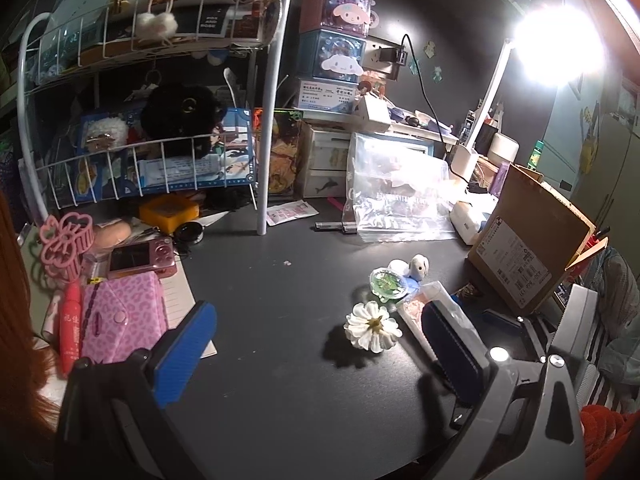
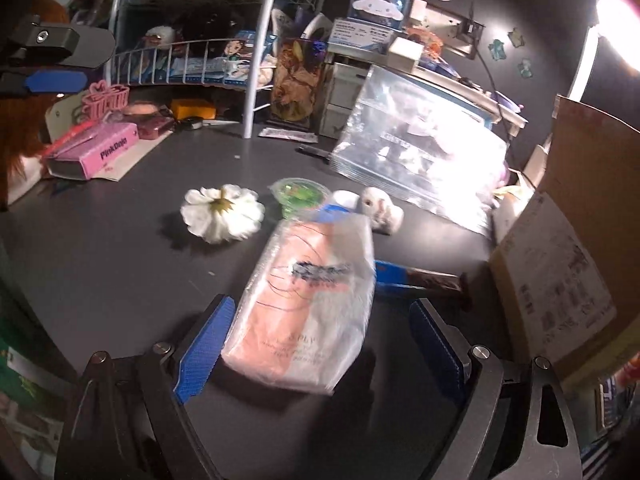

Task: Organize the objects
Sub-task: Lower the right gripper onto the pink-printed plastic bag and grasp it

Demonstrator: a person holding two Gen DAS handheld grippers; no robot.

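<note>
- Nearest the right wrist camera, the right gripper (image 2: 320, 344) stands wide open around a pink-and-white packet (image 2: 308, 304). The packet lies flat on the desk (image 2: 120, 264) between the blue pads, with a clear gap on the right side, so nothing is held.
- Far left on the desk, a pink box (image 2: 96, 154), a pink hair claw (image 2: 105, 98) and a pink camera (image 1: 141, 259) sit bunched together beside the wire rack (image 1: 152, 160). That corner looks loosely grouped, not tidied.
- Mid-desk, a white flower (image 2: 222, 213), a green jelly cup (image 2: 298, 194) and a small white figurine (image 2: 380, 208) lie loose and close together, not yet put away.
- Lower in the left wrist view, the left gripper (image 1: 320, 352) hangs open over bare desk, gripping nothing; the flower lies between its pads but farther off.
- Right of these, a clear plastic bag (image 2: 420, 148) leans near the lamp, and an open cardboard box (image 1: 532, 248) stands at the far right.
- My judgement: sorting is at an early stage, with most small items left.
</note>
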